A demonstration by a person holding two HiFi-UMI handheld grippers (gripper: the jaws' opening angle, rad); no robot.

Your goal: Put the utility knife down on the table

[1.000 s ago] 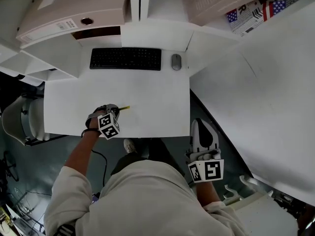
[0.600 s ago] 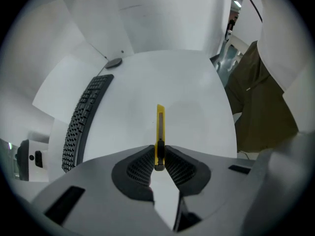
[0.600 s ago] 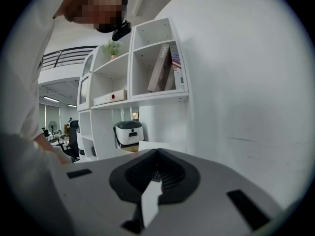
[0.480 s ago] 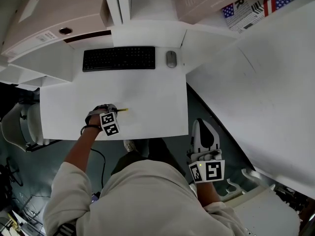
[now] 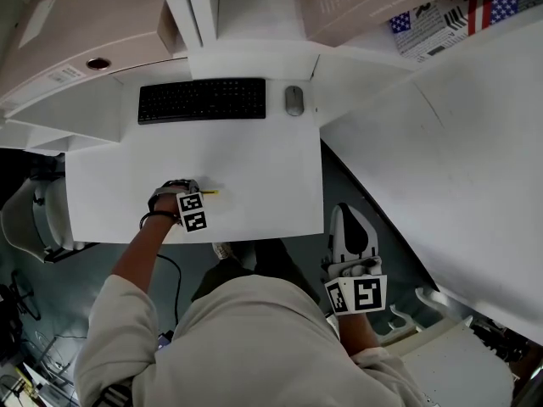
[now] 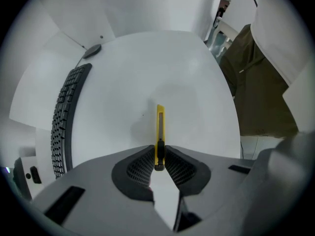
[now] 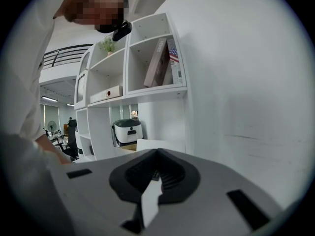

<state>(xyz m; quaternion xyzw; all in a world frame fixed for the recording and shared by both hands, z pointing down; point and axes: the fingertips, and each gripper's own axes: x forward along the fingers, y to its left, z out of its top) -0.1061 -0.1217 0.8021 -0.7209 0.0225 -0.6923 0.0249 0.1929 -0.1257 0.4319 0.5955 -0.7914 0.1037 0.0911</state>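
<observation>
Desk [image 5: 263, 172], near-left area: left gripper [image 6: 159, 154] clamps utility knife [image 6: 160, 124] by its tail close over the surface; opening before contact risks a drop and a skid off the near edge.

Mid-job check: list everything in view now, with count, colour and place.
table: 1, white, in front of person
keyboard: 1, black, table's far edge
mouse: 1, grey, right of keyboard
knife: 1, yellow, in left gripper's jaws
shelves: 1 unit, white, behind table
books: 2, pale, leaning in upper bay
plant: 1, green, top shelf
machine: 1, white and dark, lower bay
left gripper: 1, grey, shut on knife, over table's near part
right gripper: 1, grey, shut, empty, right of table
</observation>
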